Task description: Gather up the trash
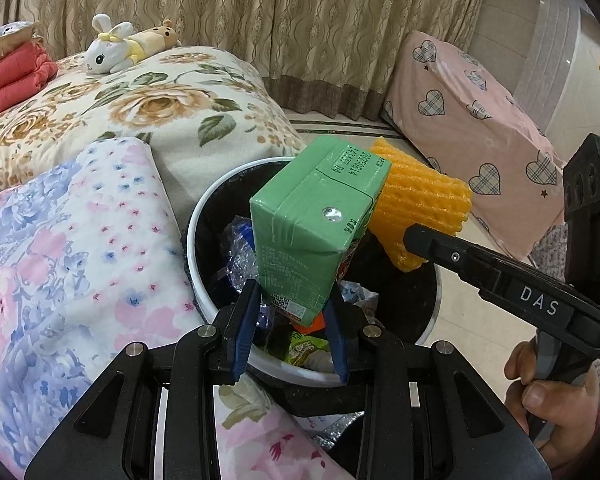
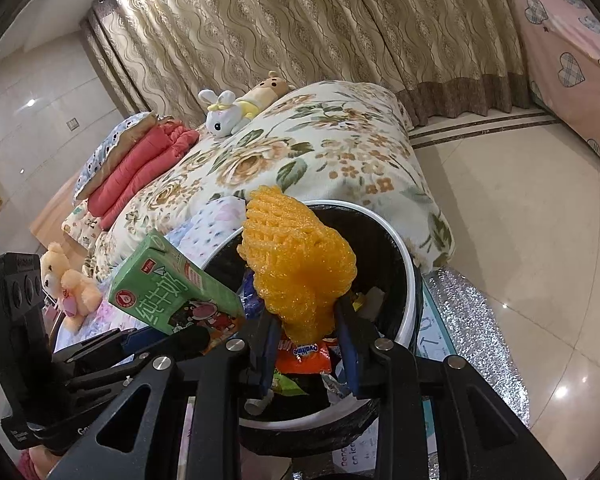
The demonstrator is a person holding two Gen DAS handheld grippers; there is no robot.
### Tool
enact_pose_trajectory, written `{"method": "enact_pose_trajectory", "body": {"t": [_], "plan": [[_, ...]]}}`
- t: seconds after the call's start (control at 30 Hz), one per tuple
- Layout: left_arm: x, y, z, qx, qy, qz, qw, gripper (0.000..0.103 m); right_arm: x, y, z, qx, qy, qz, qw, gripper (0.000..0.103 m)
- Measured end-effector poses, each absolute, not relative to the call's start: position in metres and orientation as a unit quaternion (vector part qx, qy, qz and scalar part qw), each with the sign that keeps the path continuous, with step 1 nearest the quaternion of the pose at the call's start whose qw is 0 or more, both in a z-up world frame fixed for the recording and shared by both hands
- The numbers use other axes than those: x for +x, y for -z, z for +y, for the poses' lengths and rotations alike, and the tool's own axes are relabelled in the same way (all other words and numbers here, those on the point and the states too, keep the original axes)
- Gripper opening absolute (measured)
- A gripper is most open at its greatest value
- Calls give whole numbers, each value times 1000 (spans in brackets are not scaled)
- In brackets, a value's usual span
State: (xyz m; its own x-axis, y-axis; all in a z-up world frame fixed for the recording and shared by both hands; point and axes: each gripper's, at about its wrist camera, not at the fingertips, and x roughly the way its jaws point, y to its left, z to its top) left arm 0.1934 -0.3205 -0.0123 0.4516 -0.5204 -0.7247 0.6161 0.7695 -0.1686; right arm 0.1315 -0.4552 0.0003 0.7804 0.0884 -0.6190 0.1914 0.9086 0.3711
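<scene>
My left gripper (image 1: 290,306) is shut on a green milk carton (image 1: 312,224), held upright over the round white-rimmed trash bin (image 1: 196,248). My right gripper (image 2: 306,330) is shut on an orange foam fruit net (image 2: 296,264), also above the bin (image 2: 410,280). In the left wrist view the orange net (image 1: 420,196) shows behind the carton, with the right gripper's black finger (image 1: 440,246) against it. In the right wrist view the carton (image 2: 168,284) sits at the left. The black-lined bin holds several wrappers and crumpled plastic.
A bed with a floral blanket (image 1: 148,96) and a pastel quilt (image 1: 60,248) touches the bin's left side. Plush toys (image 1: 120,46) lie on it. A pink heart-patterned cover (image 1: 472,120) stands at right. Shiny tiled floor (image 2: 520,240) and a silver mat (image 2: 472,320) lie right of the bin.
</scene>
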Motion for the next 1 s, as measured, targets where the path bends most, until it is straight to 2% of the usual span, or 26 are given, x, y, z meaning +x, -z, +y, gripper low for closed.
{"method": "enact_pose_trajectory", "body": {"t": [0.3, 0.33, 0.37, 0.43, 0.47, 0.63, 0.87, 1.0], "plan": [[196, 14, -321, 58, 331, 412, 847, 31, 136, 2, -455, 210, 32, 340, 916, 33], [197, 15, -320, 57, 330, 414, 846, 33, 137, 3, -456, 211, 33, 341, 916, 35], [197, 14, -320, 53, 331, 416, 845, 38, 138, 3, -457, 214, 35, 342, 914, 44], [198, 13, -317, 49, 326, 415, 848, 51, 138, 4, -458, 219, 35, 343, 913, 47], [197, 12, -315, 46, 327, 411, 850, 52, 138, 4, -458, 220, 35, 343, 912, 48], [190, 7, -304, 37, 325, 402, 855, 52, 132, 3, -454, 222, 36, 340, 913, 54], [173, 11, -262, 6, 303, 402, 864, 54, 119, -2, -436, 220, 35, 327, 918, 71], [158, 17, -229, -21, 286, 404, 869, 54, 108, -2, -419, 219, 28, 321, 921, 73]]}}
